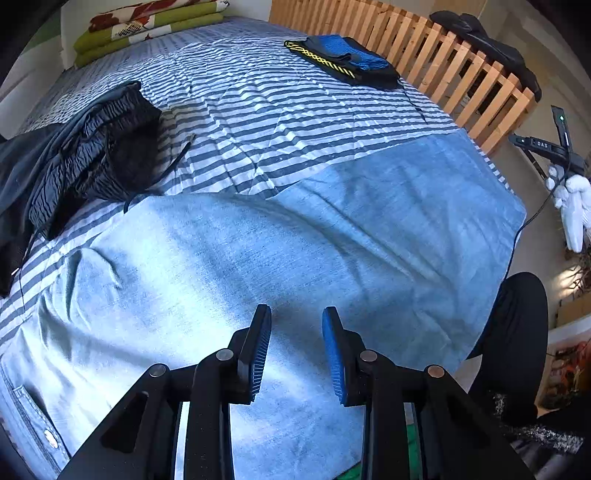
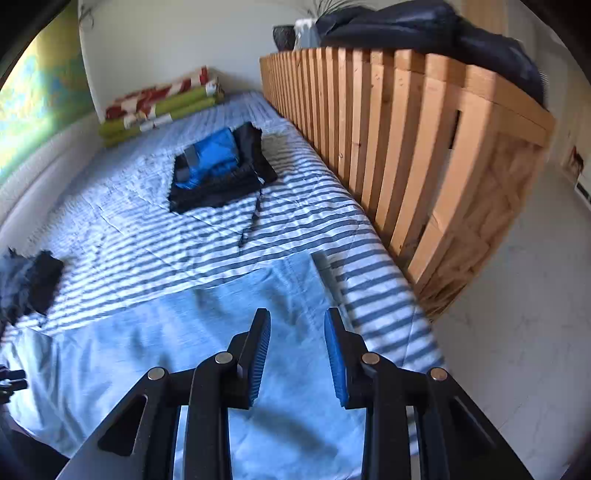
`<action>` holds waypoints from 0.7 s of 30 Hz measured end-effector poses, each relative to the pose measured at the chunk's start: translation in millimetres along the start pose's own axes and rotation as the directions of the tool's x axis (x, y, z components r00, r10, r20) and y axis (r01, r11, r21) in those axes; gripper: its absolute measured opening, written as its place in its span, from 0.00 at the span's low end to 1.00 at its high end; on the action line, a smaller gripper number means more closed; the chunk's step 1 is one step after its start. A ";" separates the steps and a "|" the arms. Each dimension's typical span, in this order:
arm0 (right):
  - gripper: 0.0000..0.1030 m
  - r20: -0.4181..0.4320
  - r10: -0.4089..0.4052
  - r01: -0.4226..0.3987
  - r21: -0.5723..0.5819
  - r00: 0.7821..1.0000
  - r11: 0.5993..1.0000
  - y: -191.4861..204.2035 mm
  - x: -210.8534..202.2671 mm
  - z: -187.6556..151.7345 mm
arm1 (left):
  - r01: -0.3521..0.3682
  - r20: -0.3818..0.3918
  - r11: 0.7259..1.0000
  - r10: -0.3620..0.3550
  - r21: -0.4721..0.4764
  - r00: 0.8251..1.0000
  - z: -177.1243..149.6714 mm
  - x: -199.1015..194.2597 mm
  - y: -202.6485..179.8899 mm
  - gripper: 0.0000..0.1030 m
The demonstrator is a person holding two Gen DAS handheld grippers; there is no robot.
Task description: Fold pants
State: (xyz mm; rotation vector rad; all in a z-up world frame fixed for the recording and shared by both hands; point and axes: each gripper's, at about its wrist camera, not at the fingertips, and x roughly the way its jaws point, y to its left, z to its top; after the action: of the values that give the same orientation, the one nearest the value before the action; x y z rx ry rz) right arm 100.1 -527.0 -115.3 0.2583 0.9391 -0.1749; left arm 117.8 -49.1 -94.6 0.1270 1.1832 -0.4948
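Matt light-blue cloth pants (image 1: 295, 251) lie on striped woven bedspread (image 1: 258, 110) beside slatted wood rail (image 2: 388, 147).

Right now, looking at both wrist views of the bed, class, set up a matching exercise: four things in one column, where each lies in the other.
Things:
1. light blue pants
2. blue and black folded clothes
3. green and red bedding
4. dark garment

Places:
A. draped over the slatted wooden rail
B. at the bed's far end, by the wall
C. spread flat nearest the claws
D. on the striped cover, beside the rail

Pairs: 1-C, 2-D, 3-B, 4-A
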 end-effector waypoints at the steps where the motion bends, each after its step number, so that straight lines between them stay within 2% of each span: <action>1: 0.27 -0.014 0.001 -0.001 -0.017 1.000 1.000 0.6 10.9 7.5 | -0.004 -0.002 1.000 0.004 0.001 1.000 -0.5 3.7 0.8 0.30; 4: 0.27 -0.036 0.022 -0.023 -0.034 0.999 0.999 -4.3 47.4 27.1 | 0.001 -0.020 1.000 -0.001 -0.023 1.000 0.0 13.9 5.6 0.30; 7: 0.27 -0.073 0.091 -0.092 -0.017 0.993 0.996 -10.1 84.9 39.6 | 0.007 -0.039 0.998 -0.009 -0.060 0.999 -1.9 25.0 14.3 0.30; 12: 0.27 -0.120 0.211 -0.212 0.004 0.970 0.977 -12.7 127.7 41.8 | 0.016 -0.062 0.995 -0.022 -0.101 0.998 -1.3 43.8 23.5 0.30; 16: 0.27 -0.147 0.230 -0.231 0.010 0.962 0.973 -11.7 147.4 36.5 | 0.030 -0.059 0.992 -0.037 -0.119 0.998 1.7 50.4 27.0 0.31; 21: 0.27 -0.119 0.241 -0.248 -0.046 0.963 0.968 -3.5 135.8 19.1 | 0.045 -0.057 0.991 -0.053 -0.126 0.997 3.3 51.9 28.4 0.31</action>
State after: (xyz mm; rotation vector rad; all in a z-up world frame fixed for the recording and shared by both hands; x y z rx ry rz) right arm 192.7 -540.8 -215.6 0.3284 1.0140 0.0970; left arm 147.8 -40.8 -145.0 0.0055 1.2757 -0.4613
